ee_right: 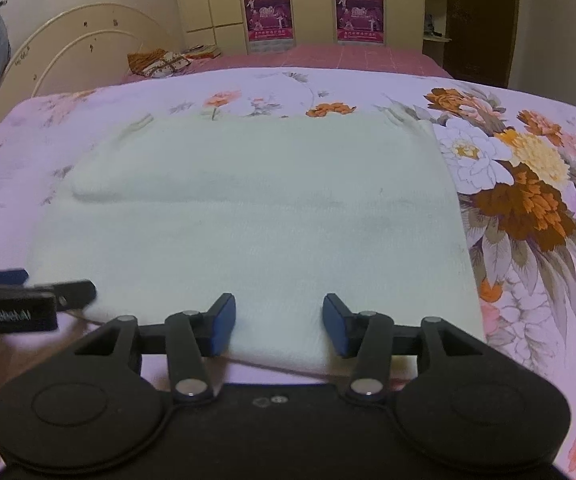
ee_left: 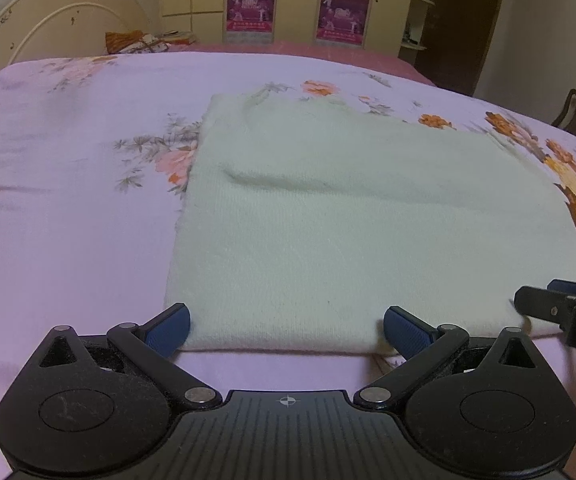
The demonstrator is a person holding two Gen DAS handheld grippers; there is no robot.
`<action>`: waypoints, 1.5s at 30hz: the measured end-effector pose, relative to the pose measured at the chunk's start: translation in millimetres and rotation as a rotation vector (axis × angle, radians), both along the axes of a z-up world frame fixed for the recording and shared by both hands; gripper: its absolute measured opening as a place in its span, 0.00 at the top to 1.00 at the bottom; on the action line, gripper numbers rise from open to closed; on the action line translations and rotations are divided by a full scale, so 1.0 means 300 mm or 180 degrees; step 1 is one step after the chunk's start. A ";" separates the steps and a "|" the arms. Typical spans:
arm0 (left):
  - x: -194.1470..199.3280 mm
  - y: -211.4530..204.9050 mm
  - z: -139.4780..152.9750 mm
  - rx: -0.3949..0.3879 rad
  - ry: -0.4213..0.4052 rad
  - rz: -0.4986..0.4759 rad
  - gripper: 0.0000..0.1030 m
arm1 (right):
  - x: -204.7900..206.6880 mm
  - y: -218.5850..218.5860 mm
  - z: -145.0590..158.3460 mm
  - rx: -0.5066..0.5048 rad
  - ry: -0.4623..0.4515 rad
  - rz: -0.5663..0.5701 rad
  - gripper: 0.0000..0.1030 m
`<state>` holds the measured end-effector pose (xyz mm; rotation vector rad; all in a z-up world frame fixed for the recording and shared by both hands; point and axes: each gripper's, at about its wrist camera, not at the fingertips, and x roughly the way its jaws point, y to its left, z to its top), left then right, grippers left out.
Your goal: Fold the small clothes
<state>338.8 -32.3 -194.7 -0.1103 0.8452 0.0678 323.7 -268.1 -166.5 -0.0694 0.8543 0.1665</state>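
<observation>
The bed (ee_left: 68, 220), draped in one lilac floral sheet (ee_right: 527, 200), filled most of both views, and on it, from the centre toward the lower right of the left wrist view and across the middle of the right wrist view, lay the single pale green knitted garment (ee_left: 347, 220), already doubled into a rough rectangle with one soft ridge running across it. It looked light, limp and thick, a fuzzy knit that would probably sag and stretch if lifted by one point, cling a little to the sheet, and slide little between rubber pads; nothing about it seemed fragile. The best hold, by my judgement, was the near folded edge at its two lower corners, one tool at each, so that the layers would rise together. Two tongs were counted. The left gripper (ee_left: 286, 330) stood at the bottom of its own view with its two blue pads (ee_left: 170, 330) spread wide, straddling the near edge of the cloth and not pressing on it. The right gripper (ee_right: 279, 326) stood at the bottom centre of its view, jaws partly apart, the cloth edge between its two pads (ee_right: 222, 324) but not visibly pinched. Far back at upper left lay one orange patterned bundle (ee_right: 160, 62), and two pink posters (ee_right: 268, 16) hung on the wardrobe.
</observation>
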 end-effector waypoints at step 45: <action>0.349 -0.022 0.023 0.0100 -0.0099 -0.0047 0.01 | 0.294 0.041 -0.003 -0.0092 -0.0134 0.0057 0.44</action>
